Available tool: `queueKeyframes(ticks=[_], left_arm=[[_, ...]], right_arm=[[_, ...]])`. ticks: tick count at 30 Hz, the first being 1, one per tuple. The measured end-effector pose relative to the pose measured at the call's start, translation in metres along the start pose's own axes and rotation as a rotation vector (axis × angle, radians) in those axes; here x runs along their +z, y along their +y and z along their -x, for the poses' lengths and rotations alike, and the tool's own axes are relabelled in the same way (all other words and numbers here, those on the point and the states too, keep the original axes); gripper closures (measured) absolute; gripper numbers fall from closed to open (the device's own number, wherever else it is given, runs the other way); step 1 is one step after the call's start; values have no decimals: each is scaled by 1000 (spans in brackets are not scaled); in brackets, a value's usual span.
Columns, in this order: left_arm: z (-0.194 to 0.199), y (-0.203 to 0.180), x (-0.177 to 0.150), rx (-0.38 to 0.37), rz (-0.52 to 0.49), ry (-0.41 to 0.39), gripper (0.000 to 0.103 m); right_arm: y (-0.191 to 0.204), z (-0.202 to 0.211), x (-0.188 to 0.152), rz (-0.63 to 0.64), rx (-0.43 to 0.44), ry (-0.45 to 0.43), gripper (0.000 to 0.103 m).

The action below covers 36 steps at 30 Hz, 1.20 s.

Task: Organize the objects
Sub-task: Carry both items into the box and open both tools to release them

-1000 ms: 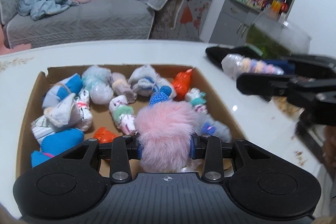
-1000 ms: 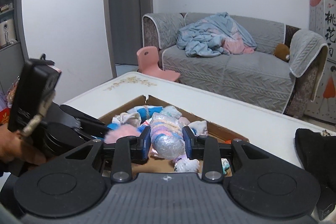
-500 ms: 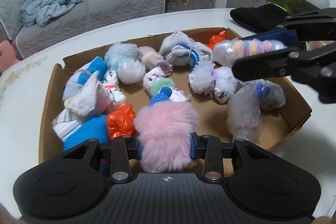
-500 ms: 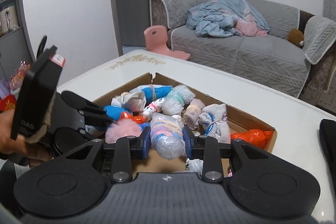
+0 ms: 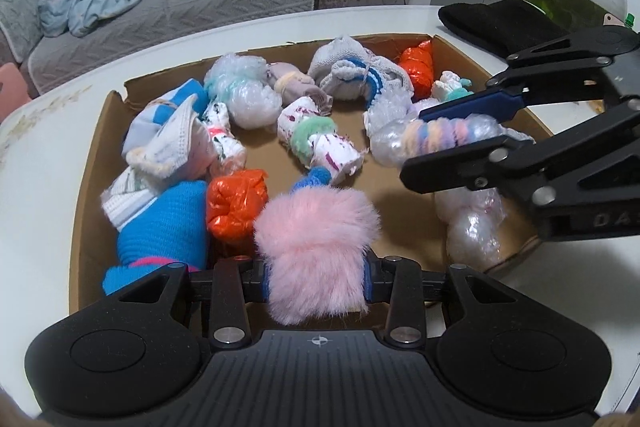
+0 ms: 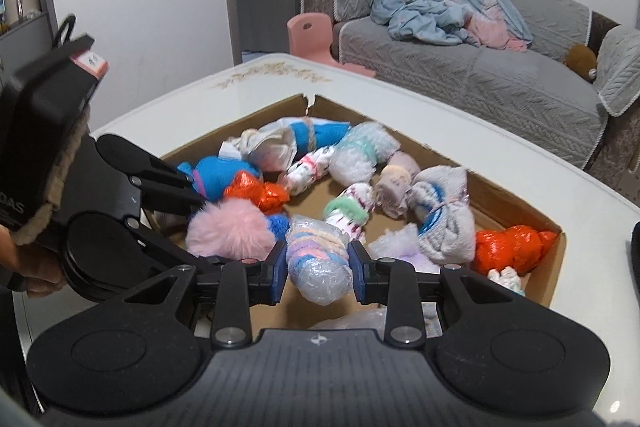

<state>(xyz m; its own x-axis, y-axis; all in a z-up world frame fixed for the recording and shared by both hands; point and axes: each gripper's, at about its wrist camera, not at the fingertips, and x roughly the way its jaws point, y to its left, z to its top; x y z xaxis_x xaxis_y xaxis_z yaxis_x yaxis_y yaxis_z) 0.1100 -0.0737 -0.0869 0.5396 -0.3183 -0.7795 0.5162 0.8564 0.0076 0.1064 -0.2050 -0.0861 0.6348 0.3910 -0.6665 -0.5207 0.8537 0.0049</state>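
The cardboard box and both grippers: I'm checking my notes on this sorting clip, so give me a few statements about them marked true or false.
1. The left gripper is shut on a fluffy pink bundle. True.
2. The right gripper is empty. False: it is shut on a plastic-wrapped pastel-striped bundle.
3. The cardboard box already holds many bundles. True.
4. Both orange bundles lie side by side. False: one orange bundle lies near the left gripper, the other in the far corner.
5. The box sits on the sofa. False: it sits on the white table.
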Motion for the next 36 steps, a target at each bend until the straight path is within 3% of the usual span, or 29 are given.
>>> queueKeyframes(ticks=[12,24,32,36], left_arm=[[17,-8,-11,-17,42,54,59],[6,-15,11,10,4,145,54],[5,-7,11,-5,53,167,37],[8,-1,14,18,102,165,17]], right_arm=[[11,-2,-17,90,0,126,74],[26,-7,-14,186,28,208,73],[25,-8,-15,203,12,233,64],[19,-2,-13,187,5,223,55]])
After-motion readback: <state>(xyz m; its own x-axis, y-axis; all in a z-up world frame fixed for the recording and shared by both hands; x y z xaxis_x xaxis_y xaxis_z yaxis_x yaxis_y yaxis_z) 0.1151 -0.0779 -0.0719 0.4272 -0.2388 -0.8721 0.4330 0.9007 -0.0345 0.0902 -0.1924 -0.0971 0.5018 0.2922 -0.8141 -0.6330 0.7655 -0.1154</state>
